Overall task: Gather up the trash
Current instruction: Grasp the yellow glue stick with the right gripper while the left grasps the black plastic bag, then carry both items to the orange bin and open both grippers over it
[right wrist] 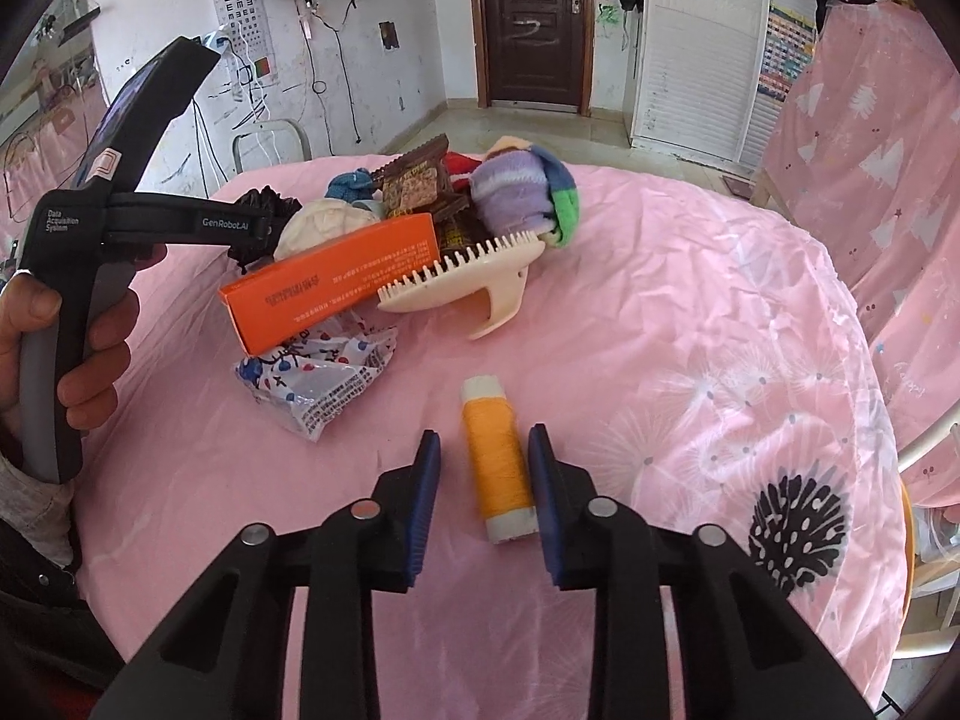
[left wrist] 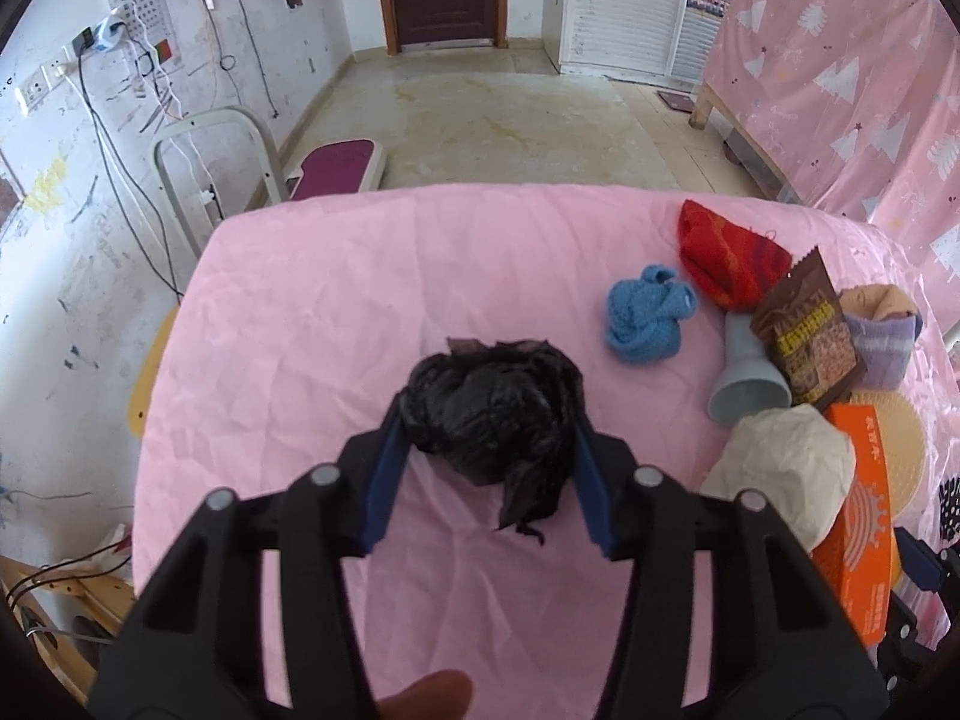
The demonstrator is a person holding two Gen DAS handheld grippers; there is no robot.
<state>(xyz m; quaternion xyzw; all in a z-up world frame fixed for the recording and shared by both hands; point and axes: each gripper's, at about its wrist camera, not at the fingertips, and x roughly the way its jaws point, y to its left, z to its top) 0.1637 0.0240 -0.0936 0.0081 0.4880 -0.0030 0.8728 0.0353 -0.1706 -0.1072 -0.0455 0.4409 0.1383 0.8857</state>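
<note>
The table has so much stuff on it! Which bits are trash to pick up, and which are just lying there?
Trash, probably:
black plastic bag, held by the left gripper
brown snack wrapper
crumpled printed wrapper
orange box
crumpled paper

Just lying about, probably:
orange thread spool, between the open right gripper fingers
comb
blue sock
red knit

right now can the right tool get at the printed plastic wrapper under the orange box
Probably yes. The right tool is open and holds nothing, though the yellow thread spool lies between its fingers. The wrapper sticks out from under the orange box on the near side, uncovered.
</note>
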